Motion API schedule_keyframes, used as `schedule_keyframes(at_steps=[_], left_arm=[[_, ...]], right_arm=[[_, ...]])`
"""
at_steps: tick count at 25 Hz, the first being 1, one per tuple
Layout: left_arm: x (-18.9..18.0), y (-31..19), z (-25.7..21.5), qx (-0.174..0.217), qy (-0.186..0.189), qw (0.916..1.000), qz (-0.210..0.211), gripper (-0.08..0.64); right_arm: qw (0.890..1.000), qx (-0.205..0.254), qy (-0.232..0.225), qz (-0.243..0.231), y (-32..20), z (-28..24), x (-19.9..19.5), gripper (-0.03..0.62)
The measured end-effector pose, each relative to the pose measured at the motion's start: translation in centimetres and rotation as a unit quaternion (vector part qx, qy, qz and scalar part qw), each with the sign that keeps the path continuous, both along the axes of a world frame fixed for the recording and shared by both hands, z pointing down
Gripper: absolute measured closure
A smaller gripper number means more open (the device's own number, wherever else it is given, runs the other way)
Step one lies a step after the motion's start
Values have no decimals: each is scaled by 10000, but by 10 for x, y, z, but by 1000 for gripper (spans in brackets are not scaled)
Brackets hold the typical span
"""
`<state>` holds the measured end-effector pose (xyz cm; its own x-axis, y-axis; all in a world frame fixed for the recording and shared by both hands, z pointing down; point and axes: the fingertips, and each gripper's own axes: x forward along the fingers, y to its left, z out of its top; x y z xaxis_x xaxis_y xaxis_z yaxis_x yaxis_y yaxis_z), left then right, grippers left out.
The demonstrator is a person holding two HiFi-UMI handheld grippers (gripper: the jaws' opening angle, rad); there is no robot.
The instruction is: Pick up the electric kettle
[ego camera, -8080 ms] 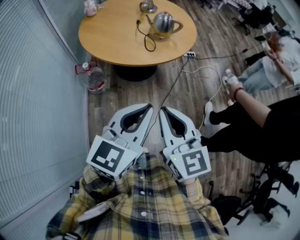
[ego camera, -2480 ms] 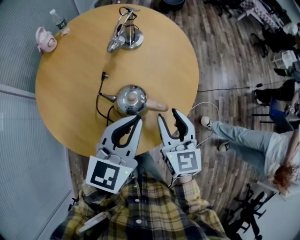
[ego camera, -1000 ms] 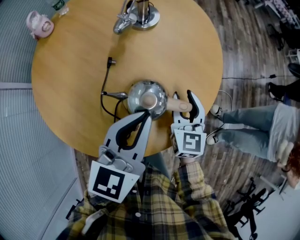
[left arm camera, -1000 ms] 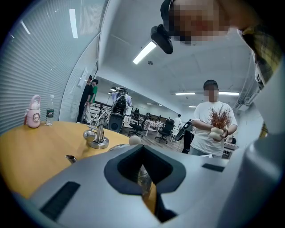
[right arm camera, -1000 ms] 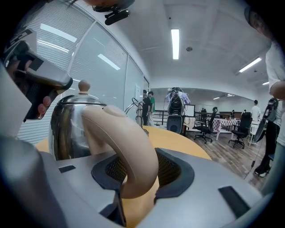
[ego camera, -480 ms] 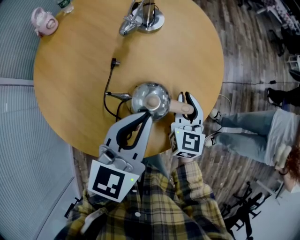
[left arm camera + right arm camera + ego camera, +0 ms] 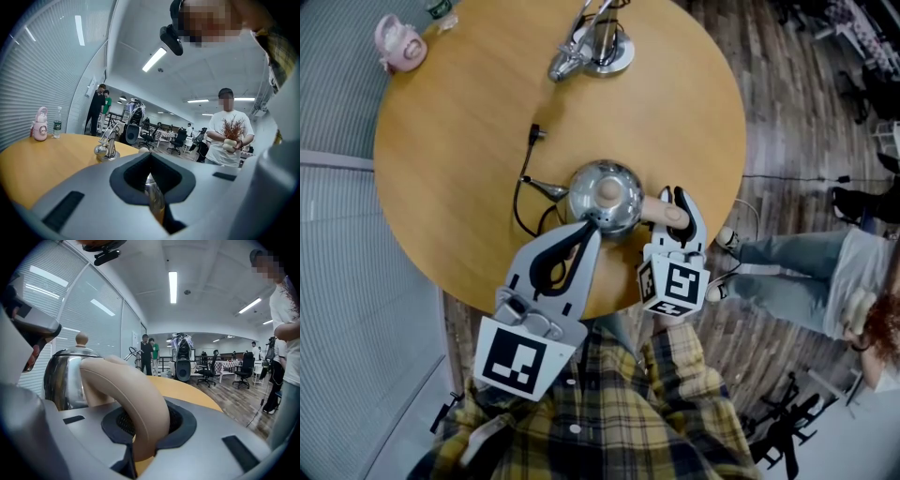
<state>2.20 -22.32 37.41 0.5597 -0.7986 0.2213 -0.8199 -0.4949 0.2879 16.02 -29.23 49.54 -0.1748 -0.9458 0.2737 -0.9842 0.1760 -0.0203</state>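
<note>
Moved both tools up from well back over the floor to the near edge of the table [image 7: 459, 141], putting the electric kettle [image 7: 605, 192], once far ahead, right at their tips. Just closed the jaws of the right gripper [image 7: 677, 204], wide apart either side of the beige handle [image 7: 656, 212] a second ago, onto that handle, pads pressing it. Pushed the left gripper [image 7: 587, 230] forward too, up to the kettle's near side.

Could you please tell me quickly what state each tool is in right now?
Left tool: closed, empty.
Right tool: jaws just closed, gripping the kettle handle.
</note>
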Motion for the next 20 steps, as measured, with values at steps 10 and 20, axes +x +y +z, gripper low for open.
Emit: schedule_keyframes(at_steps=[10,20], left_arm=[[-10,-13,-24,176,33,9997,-139,557],[-13,-21,-59,412,154,9986,-301,557]], right_arm=[[9998,139,147,-63,-13,-33,2,511],[9992,341,164,-146,-16,-83,16,511]])
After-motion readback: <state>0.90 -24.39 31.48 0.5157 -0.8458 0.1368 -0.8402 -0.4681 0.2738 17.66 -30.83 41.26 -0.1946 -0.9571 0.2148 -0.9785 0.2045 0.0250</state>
